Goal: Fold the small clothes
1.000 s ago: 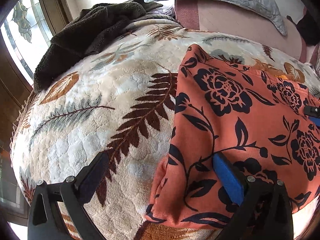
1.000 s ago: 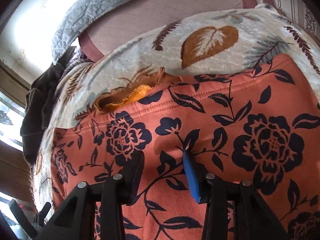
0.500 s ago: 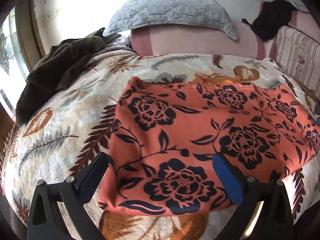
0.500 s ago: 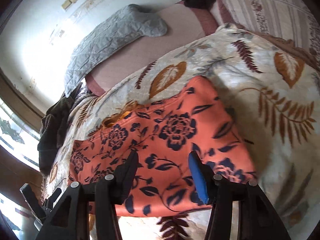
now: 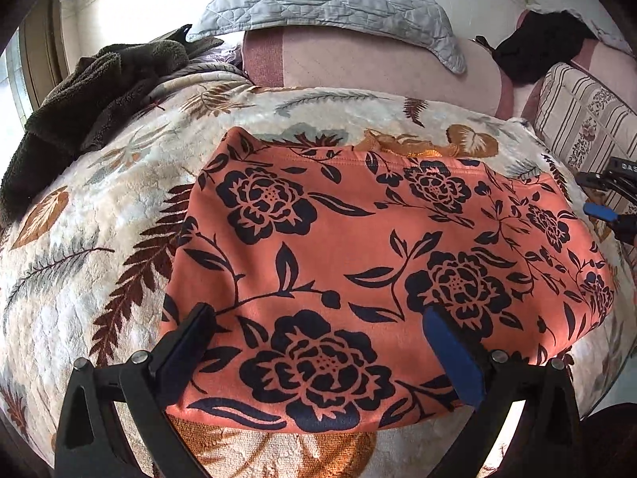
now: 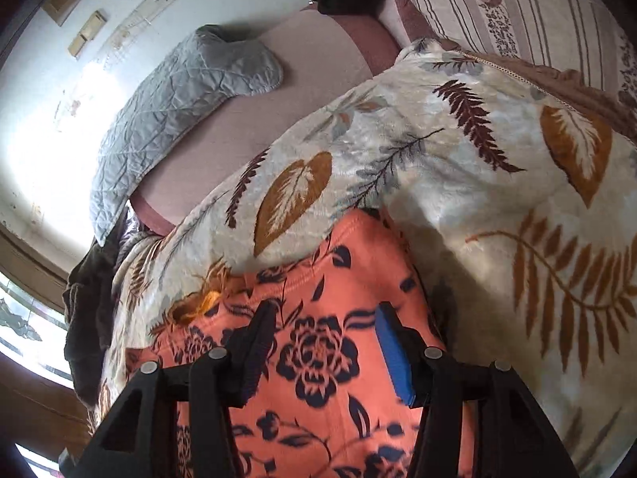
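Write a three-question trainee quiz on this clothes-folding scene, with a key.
1. True or false: the orange floral garment lies spread flat on the leaf-print blanket.
2. What lies heaped at the blanket's far left corner in the left wrist view? A) a dark brown fleece B) a striped cushion C) a grey quilted pillow
3. Fill in: cloth is pinched in the left gripper or right gripper? Answer: in ____.

Key:
1. True.
2. A, the dark brown fleece.
3. Neither; both hang over the garment with their pads apart, though the right jaws are closing.
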`<move>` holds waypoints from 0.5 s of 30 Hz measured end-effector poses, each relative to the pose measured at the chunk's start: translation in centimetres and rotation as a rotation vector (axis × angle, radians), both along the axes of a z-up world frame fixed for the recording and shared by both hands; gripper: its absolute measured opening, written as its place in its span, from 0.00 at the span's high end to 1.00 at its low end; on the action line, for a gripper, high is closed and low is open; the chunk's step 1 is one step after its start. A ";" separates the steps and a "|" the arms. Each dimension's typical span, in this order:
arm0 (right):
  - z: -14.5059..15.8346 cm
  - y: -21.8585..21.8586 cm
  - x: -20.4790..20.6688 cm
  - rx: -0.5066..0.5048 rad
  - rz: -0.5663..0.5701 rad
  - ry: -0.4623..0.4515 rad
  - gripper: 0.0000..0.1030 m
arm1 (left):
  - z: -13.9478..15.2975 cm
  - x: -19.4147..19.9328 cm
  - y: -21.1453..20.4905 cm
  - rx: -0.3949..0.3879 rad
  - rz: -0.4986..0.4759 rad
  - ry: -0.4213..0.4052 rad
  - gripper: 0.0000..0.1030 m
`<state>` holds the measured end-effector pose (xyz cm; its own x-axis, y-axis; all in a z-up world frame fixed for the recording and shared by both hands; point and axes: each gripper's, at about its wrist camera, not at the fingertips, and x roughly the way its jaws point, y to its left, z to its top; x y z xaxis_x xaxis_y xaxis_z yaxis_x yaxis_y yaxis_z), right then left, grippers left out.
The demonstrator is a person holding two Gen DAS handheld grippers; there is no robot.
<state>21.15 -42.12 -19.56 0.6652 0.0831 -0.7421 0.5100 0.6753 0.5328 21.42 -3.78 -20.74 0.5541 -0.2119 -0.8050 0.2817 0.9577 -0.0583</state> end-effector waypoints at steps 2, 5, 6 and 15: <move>-1.9 -1.3 2.2 0.053 -0.025 0.019 0.65 | -0.6 0.5 -0.6 0.023 -0.012 0.026 0.00; -5.7 -3.2 4.4 0.097 -0.103 0.117 0.67 | -1.6 0.6 -1.5 0.089 -0.024 0.025 0.00; -7.0 -3.6 4.7 0.112 -0.115 0.143 0.72 | -1.8 0.6 -1.7 0.101 -0.031 0.022 0.00; -3.4 -3.0 -0.6 0.152 -0.076 -0.006 0.72 | -2.0 1.0 -1.9 0.087 0.002 0.024 0.00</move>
